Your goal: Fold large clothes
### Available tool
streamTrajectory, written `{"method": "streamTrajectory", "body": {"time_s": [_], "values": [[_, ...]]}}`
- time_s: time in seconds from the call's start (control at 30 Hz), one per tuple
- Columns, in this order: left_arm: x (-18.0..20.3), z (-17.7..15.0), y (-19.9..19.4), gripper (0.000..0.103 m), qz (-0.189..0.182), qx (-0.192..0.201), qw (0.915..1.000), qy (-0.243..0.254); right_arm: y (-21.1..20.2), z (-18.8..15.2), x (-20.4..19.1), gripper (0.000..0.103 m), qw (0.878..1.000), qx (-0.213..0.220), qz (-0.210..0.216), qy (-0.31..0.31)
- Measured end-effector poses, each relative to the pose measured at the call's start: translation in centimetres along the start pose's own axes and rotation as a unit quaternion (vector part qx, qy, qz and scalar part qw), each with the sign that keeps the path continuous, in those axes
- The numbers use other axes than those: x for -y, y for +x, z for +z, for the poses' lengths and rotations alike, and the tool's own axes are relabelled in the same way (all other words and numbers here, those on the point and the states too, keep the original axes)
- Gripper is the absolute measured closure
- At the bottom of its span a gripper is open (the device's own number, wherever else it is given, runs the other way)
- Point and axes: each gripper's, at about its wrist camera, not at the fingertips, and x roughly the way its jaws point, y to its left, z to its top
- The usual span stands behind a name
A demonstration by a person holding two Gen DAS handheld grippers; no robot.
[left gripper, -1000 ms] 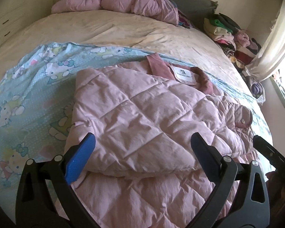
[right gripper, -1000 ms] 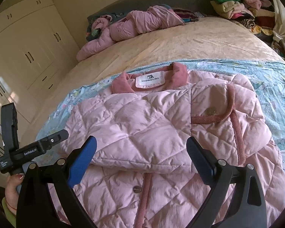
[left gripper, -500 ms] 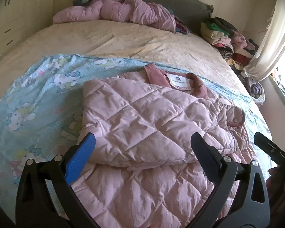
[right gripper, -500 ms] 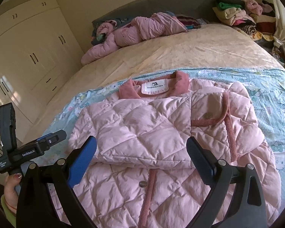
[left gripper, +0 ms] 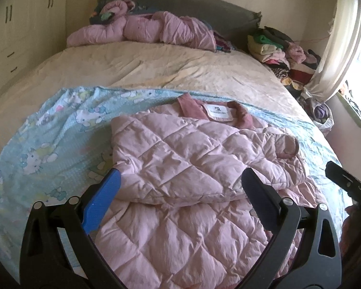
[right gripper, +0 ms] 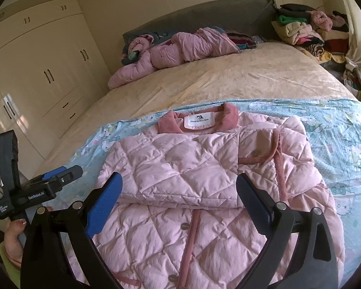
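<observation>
A pink quilted jacket (left gripper: 192, 163) (right gripper: 192, 168) lies flat on a light blue cartoon-print sheet (left gripper: 48, 144) (right gripper: 344, 139), its sleeves folded across the chest and its dark pink collar (right gripper: 197, 120) with a white label pointing to the headboard. My left gripper (left gripper: 180, 183) hovers open above the jacket's lower half, nothing between its fingers. My right gripper (right gripper: 179, 184) is also open and empty, over the folded sleeve's lower edge. In the right wrist view the left gripper (right gripper: 48, 185) shows at the left edge, held by a hand (right gripper: 14, 236).
The cream bedspread (left gripper: 156, 69) stretches beyond the sheet. Another pink padded garment (left gripper: 144, 29) lies bunched at the grey headboard (right gripper: 204, 16). A pile of folded clothes (left gripper: 284, 50) stands at the far right by a curtain (left gripper: 337, 55). Cream wardrobes (right gripper: 36, 72) line the left wall.
Both grippers have drawn back and risen away from the jacket, so more of the bed shows. The jacket itself has not moved. Both stay open.
</observation>
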Motion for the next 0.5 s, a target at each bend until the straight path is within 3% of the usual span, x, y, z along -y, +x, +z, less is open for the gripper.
{"method": "streamTrajectory", "body": {"time_s": [0.5], "values": [[0.8, -2.6, -3.9, 0.009, 0.014, 0.018, 0.9997, -0.001, -4.7, -0.5, -0.4, 0.008, 1.0, 0.029, 0.003, -0.007]]}}
